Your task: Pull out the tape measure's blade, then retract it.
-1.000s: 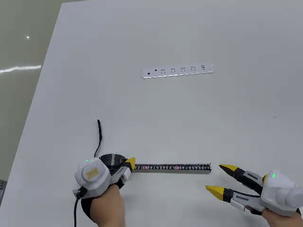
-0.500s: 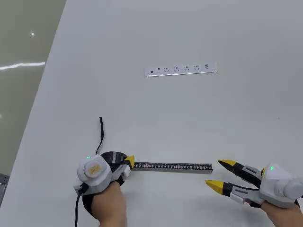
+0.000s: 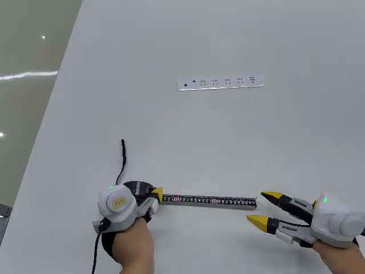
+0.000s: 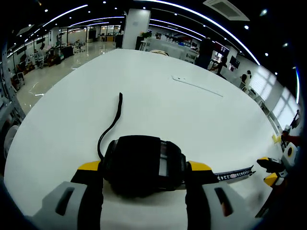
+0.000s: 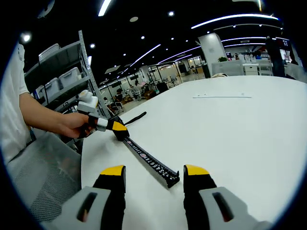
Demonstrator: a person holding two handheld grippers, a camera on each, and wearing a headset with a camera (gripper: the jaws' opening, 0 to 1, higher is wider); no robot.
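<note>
Right claw [image 3: 261, 208] stands wide open and empty, its tips just short of the hook [image 5: 172, 181] on the blade [image 3: 208, 200], at that hook's 3 o'clock. Left claw [image 3: 151, 200] is clamped on the black tape measure case [image 4: 141, 163], with the blade lying flat on the table [image 3: 171, 125] toward 3 o'clock. Judged step is retraction: hold the case steady, pinch the hook lightly and walk it back toward 9 o'clock, lest the blade whip.
</note>
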